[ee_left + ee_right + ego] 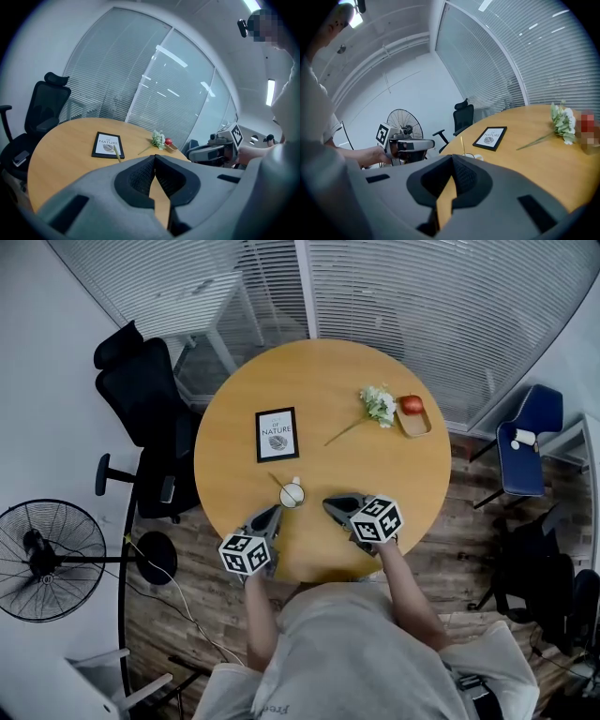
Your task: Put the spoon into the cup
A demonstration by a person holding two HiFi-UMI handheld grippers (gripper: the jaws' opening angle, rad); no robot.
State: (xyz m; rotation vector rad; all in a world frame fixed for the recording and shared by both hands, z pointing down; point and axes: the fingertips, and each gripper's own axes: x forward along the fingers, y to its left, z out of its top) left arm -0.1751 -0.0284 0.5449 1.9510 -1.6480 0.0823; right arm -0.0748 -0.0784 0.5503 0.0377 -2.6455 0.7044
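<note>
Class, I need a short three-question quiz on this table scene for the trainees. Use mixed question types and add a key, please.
1. True or false: the spoon already stands in the cup.
2. Multiple choice: the apple rests on A) the framed picture, B) a small tray, C) the office chair.
3. Fill the gap: the left gripper and the right gripper both have their jaws ____, with nothing between them.

Key: 1 true; 2 B; 3 shut.
</note>
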